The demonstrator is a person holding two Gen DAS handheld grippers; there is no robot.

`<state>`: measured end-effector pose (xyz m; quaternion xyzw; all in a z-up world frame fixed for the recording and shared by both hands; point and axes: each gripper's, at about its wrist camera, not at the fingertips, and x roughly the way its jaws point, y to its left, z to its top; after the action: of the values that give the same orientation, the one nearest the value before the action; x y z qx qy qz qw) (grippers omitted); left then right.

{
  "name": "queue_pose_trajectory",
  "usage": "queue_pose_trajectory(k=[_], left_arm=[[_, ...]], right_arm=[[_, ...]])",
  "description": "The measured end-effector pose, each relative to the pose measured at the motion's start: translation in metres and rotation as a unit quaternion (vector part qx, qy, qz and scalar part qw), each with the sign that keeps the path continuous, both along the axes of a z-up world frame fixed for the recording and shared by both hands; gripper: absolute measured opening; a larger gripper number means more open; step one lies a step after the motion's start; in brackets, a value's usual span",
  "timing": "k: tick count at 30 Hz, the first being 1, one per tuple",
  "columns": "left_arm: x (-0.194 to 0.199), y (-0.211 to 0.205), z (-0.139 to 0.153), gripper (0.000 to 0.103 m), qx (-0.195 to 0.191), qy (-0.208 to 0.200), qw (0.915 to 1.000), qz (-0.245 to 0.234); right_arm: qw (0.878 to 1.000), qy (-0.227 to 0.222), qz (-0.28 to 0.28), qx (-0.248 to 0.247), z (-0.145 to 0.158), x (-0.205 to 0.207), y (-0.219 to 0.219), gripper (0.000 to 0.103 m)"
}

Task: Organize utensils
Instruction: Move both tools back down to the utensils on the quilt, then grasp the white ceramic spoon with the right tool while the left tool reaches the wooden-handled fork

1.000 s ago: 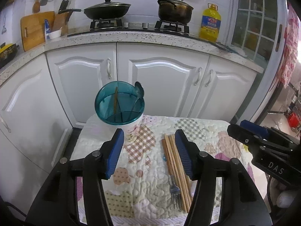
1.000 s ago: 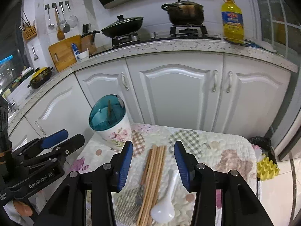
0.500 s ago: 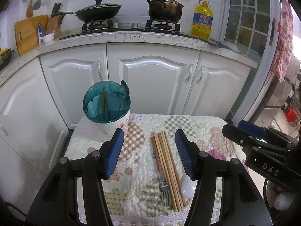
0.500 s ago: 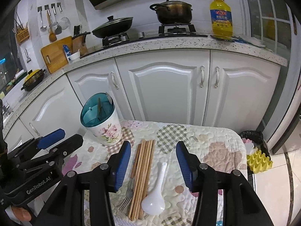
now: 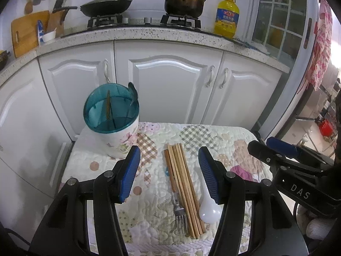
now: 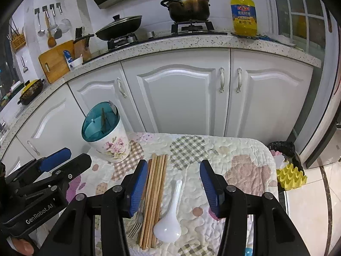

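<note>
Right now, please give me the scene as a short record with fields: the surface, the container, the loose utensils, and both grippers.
surface: quilted patchwork cloth
container: floral utensil holder with teal top, upright at the cloth's far left, some utensils already inside
loose utensils: chopsticks, fork, white spoon, lying side by side
left gripper: open, empty, above the chopsticks
right gripper: open, empty, above the spoon
</note>
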<state>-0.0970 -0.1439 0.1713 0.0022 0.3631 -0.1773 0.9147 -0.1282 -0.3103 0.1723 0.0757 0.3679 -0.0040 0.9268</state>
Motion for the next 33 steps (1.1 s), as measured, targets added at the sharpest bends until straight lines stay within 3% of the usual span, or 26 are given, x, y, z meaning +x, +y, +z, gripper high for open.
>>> queue_pose_trajectory(k=[7,12,23,24,26,30,33], left_arm=[[0.013,0.008,-0.023,0.057,-0.008,0.042,0.9991,0.003],[0.022,0.016,-0.047,0.057,0.001,0.072,0.9973,0.013],[0.047,0.013,-0.092,0.056,0.008,0.126,0.992,0.004],[0.05,0.01,-0.096,0.056,0.008,0.132,0.9912,0.003],[0.056,0.005,-0.103,0.056,0.004,0.144,0.9896,-0.002],[0.066,-0.009,-0.114,0.055,0.016,0.147,0.989,-0.012],[0.077,-0.019,-0.127,0.047,0.031,0.157,0.987,-0.013]], right_arm=[[0.999,0.028,0.01,0.014,-0.021,0.008,-0.007,0.055],[0.995,0.089,0.026,0.046,-0.068,0.023,-0.017,0.055],[0.984,0.16,0.051,0.063,-0.14,0.071,-0.012,0.037],[0.983,0.164,0.053,0.065,-0.144,0.074,-0.011,0.034],[0.981,0.172,0.059,0.068,-0.153,0.081,-0.008,0.019],[0.983,0.164,0.063,0.044,-0.156,0.081,-0.008,0.013],[0.985,0.165,0.051,0.032,-0.156,0.079,-0.019,0.012]])
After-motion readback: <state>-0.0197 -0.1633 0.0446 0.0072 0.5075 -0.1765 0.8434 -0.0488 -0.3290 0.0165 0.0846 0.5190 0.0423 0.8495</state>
